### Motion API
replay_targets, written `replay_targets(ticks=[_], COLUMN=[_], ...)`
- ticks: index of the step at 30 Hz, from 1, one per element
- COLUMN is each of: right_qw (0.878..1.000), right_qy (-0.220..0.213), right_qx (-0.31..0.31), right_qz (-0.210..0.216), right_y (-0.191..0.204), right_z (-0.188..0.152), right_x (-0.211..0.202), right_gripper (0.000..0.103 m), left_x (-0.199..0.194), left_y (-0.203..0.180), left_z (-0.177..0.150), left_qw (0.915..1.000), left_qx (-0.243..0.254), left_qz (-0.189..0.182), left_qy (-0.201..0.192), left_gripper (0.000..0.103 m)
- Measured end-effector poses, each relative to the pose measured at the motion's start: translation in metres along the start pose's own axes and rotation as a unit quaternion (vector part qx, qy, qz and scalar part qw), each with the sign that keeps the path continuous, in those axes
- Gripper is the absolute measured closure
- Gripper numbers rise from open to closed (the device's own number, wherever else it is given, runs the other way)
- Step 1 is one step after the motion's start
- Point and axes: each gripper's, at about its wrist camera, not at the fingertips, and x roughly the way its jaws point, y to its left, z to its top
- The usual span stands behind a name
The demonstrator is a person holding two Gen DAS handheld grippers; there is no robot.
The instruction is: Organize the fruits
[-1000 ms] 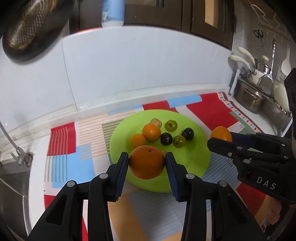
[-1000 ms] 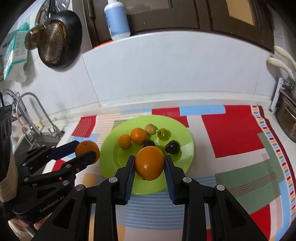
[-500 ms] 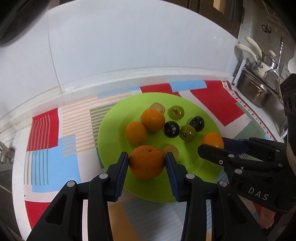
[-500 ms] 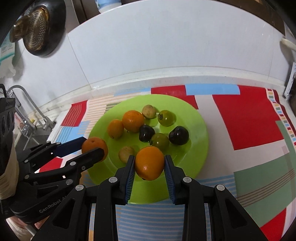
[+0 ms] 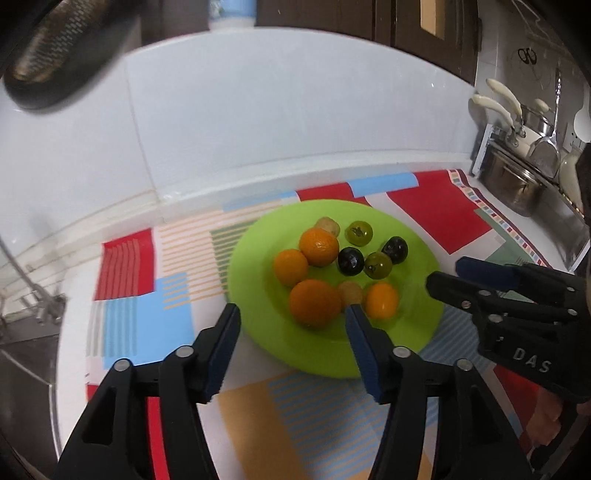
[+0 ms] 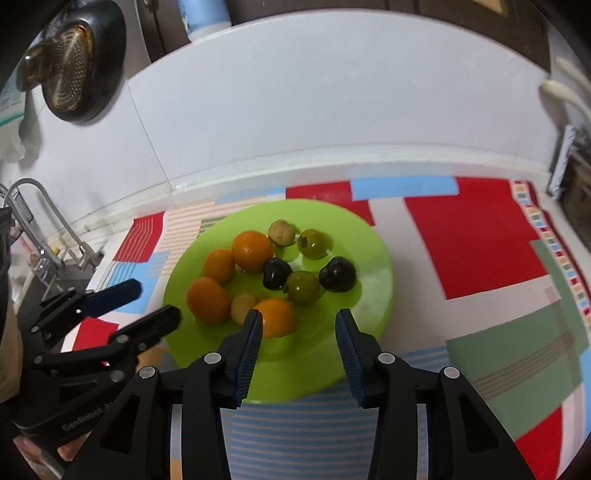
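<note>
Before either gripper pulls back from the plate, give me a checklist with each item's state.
1. Left gripper clear of its orange: ok, jaws opening, pads apart from it.
2. Right gripper clear of its orange: ok, jaws opening.
3. Both oranges resting on the green plate: ok.
4. Fruit settled, not rolling: cannot tell.
5. Any fruit left on the cloth: ok, none visible.

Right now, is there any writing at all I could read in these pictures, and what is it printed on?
"DAS": white letters on the black body of the right gripper, seen from the left wrist.
"GenRobot" and a blurred, cut-off ending: on the black body of the left gripper, seen from the right wrist.
Blue-and-white bottle on the ledge: label too blurred to read.
</note>
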Motion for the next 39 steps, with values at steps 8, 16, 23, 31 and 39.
replay_targets(ticks=[8,16,23,31,39], right_qw=[0.999,0.997,0.995,0.993,0.992], right_qy=[-0.038,-0.073,-0.097,-0.112,-0.122], right_qx=[-0.011,-0.016,-0.024,-0.028,-0.038], right_qz=[-0.011,-0.013,-0.004,-0.003,-0.005], right_y=[0.01,0.013,0.014,0.007,0.005], right_z=[-0.016,-0.031,-0.049,-0.075,-0.105], right_x=[-0.053,-0.106,-0.15,-0.197,-0.238], right_gripper=[0.055,0.051,0.051,0.051,0.051], left_x=[-0.051,-0.108,-0.155,-0.202,-0.236], left_y=[-0.004,-0.019,-0.04,-0.063,-0.079], left_z=[-0.008,-0.022,-0.039,-0.066,-0.095], left_qw=[0.9991,0.9958,0.9931,0.9879,0.9868], left_qx=[-0.015,-0.025,-0.033,-0.034,-0.05], left_qz=[0.027,0.052,0.061,0.089,0.089], left_qy=[-0.028,-0.072,-0.095,-0.123,-0.125], left_gripper=[0.034,0.026,0.019,0.006,0.002])
